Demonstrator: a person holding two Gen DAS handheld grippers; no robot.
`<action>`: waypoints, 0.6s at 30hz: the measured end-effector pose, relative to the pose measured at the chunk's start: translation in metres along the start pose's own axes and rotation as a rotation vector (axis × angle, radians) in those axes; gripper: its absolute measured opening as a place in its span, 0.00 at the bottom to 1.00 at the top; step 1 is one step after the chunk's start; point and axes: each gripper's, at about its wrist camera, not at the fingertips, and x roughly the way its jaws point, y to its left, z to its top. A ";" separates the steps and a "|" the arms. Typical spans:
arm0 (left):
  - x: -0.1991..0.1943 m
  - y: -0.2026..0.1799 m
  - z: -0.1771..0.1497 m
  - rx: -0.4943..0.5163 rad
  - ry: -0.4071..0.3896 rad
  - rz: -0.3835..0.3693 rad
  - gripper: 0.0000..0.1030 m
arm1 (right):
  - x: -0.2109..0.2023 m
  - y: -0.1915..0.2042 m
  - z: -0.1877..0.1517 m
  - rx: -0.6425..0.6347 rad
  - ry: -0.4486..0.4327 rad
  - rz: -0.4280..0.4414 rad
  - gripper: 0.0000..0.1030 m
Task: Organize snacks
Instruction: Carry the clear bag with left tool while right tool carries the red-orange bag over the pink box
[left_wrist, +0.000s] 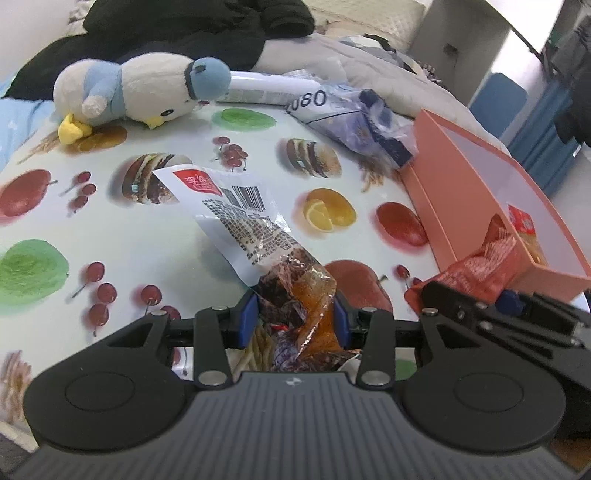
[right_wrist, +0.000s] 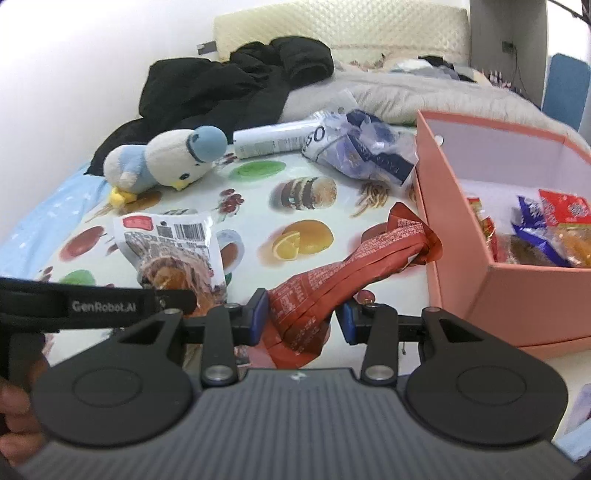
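Red packet lower end hidden behind right tool.

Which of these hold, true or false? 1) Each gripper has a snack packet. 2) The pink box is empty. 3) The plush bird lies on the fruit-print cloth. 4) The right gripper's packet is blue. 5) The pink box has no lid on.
1) True: the left gripper is shut on the white-and-clear packet, and the right gripper is shut on the red packet.
2) False: the pink box already has several wrapped snacks in it.
3) True: the plush bird lies on the fruit-print cloth.
4) False: it is red; a blue-and-white bag lies on the cloth, unheld.
5) True.
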 end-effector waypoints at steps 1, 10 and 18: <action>-0.004 -0.002 -0.001 0.012 -0.002 0.002 0.44 | -0.004 0.000 -0.001 -0.003 -0.004 -0.002 0.41; -0.029 -0.018 -0.004 0.076 -0.006 -0.003 0.38 | -0.034 -0.006 -0.001 0.002 -0.046 -0.011 0.41; -0.056 -0.048 -0.004 0.118 -0.033 -0.040 0.38 | -0.064 -0.017 -0.002 0.005 -0.064 -0.027 0.41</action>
